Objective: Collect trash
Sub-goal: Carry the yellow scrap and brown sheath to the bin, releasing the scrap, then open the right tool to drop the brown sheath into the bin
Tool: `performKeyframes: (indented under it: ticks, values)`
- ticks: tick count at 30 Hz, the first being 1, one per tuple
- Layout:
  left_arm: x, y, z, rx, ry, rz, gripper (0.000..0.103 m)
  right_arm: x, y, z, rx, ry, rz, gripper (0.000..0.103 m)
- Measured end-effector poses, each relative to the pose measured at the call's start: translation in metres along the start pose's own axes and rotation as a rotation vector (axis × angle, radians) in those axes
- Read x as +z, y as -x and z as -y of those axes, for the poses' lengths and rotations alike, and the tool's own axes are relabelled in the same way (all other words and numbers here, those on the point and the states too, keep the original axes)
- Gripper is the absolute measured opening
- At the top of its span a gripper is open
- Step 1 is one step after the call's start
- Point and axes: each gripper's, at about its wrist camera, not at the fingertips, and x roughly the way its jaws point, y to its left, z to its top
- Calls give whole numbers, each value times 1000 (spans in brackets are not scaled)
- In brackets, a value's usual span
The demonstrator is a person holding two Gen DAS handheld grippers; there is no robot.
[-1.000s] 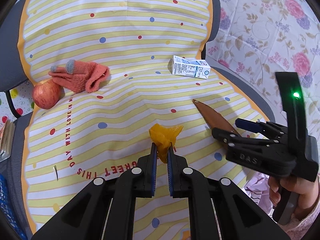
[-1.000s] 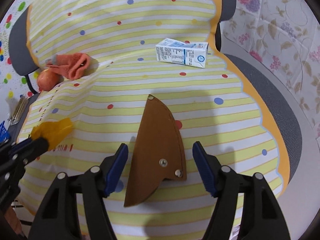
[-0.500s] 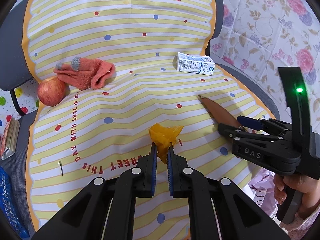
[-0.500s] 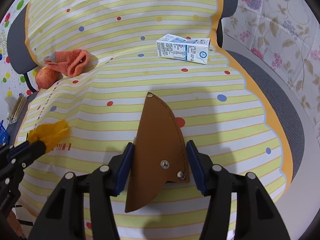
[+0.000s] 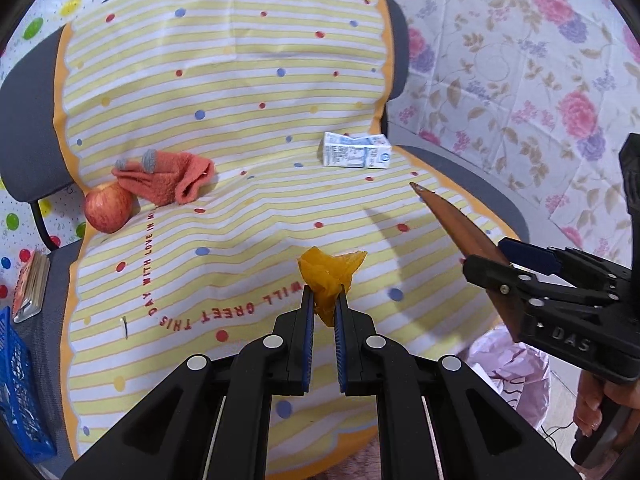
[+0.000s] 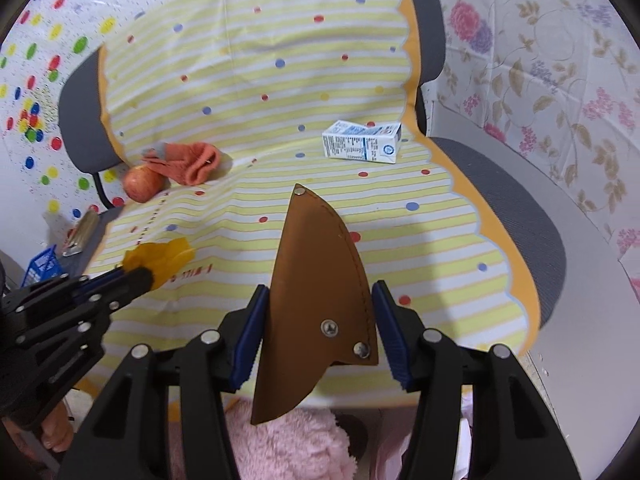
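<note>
My left gripper (image 5: 323, 304) is shut on a crumpled orange wrapper (image 5: 330, 276) and holds it above the striped cloth (image 5: 240, 208) on the chair seat; the wrapper also shows in the right wrist view (image 6: 160, 258). My right gripper (image 6: 316, 300) is shut on a brown leather sheath (image 6: 316, 292), lifted off the cloth; the sheath also shows in the left wrist view (image 5: 460, 224). A small white and blue milk carton (image 5: 356, 154) lies at the back right of the seat; it also shows in the right wrist view (image 6: 362, 146).
A red apple (image 5: 108, 208) and an orange glove (image 5: 168, 178) lie at the seat's back left. A blue basket (image 5: 20, 392) stands at the left. A pale purple plastic bag (image 5: 508, 372) sits below the seat's right front edge. Pink fluffy fabric (image 6: 288, 440) lies below.
My right gripper closed on the brown sheath and lifted it. Both grippers have pulled back and up from the seat, the left one still holding the orange wrapper.
</note>
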Motion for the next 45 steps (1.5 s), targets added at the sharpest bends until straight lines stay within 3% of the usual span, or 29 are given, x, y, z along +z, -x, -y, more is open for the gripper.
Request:
performKeyframes:
  ticks: [9,21,29,36,38,39,40,41,42,45]
  values:
    - [-18,18,31,-69,-47,28,10,-35,54,22,-34,-63,68,52]
    - [-49,10,123,-281,-192,0,10,-109,112,80,-226,-187,77,52]
    - [-63,-5,179,-389,-301,-36,10,-148,132,113,-302,-284,61,52]
    - [-59,-18,217,-442,-363,-50,11,-157,132,142,-315,-351,61,53]
    - [-59,-23,227,-464,-379,-65,15,-158,131,150,-307,-371,59,53]
    - [-59,-24,230,-462,-386,-70,31,-160,130,156,-304,-386,53,54]
    - [-59,-26,232,-454,-389,-71,45,-160,130,159,-304,-400,52,60]
    - [-59,-27,232,-441,-385,-66,68,-161,130,163,-306,-418,58,66]
    - [-59,-27,229,-430,-370,-52,73,-164,133,168,-301,-445,73,67]
    - [-56,-27,218,-399,-344,-55,73,-166,139,175,-308,-472,90,67]
